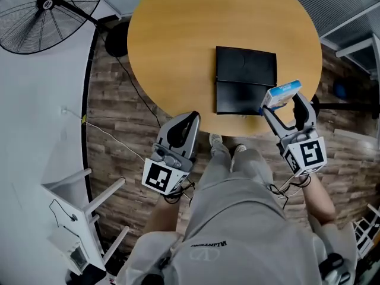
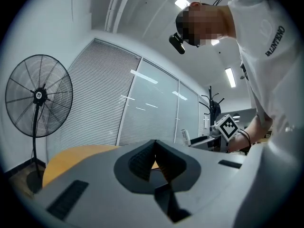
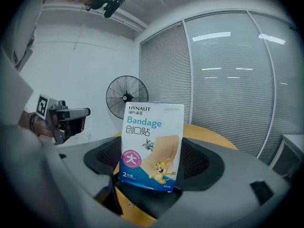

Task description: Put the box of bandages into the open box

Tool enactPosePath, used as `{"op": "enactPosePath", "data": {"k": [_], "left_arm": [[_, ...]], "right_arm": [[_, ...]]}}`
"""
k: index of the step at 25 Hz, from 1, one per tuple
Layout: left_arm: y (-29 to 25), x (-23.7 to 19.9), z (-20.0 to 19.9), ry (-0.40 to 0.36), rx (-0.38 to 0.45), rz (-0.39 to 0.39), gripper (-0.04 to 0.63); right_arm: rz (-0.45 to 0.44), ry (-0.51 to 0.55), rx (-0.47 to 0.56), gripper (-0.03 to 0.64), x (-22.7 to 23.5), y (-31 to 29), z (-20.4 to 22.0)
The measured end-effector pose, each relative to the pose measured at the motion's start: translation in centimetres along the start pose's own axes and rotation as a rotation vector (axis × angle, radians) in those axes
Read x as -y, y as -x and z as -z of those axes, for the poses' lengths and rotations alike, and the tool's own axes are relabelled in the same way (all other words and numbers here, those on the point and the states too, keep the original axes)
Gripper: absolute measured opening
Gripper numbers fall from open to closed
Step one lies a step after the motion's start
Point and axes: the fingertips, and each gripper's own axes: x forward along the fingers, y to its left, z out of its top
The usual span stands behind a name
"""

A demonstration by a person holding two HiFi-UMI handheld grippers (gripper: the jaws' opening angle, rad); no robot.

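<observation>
Right gripper (image 1: 284,107): jaws clamped on the box of bandages (image 3: 152,146), which is held upright over the near right corner of the open black box (image 1: 245,70).
Open black box: lies flat on the round wooden table (image 1: 172,40), close to its near edge.
Left gripper (image 1: 191,120): jaws together with nothing between, at the table's near edge, left of the black box.
Pedestal fan (image 1: 41,10): far left, on the floor.
White chair (image 1: 71,200): near left.
</observation>
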Motion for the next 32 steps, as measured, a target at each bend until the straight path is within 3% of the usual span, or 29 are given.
{"op": "enactPosePath", "data": {"k": [9,19,23,32], "left_arm": [[-2.4,-0.1,1.6,0.021,-0.043,-0.007,0.006],[-4.1,-1.0,3.3,0.037,-0.04,-0.065,0.006],[-3.6,-1.3,4.5,0.056,-0.073,-0.084,0.006],[-3.0,-1.9,4.9,0.067,-0.062,-0.124,0.006]], "right_arm": [[-0.136,0.169,-0.152,0.407,-0.9,-3.9,4.6],[-0.333,0.369,-0.404,0.408,-2.5,-7.7,11.2],[-0.368,0.44,-0.46,0.408,-2.9,-8.8,12.9],[-0.463,0.579,-0.557,0.408,-4.0,-9.9,15.6]]}}
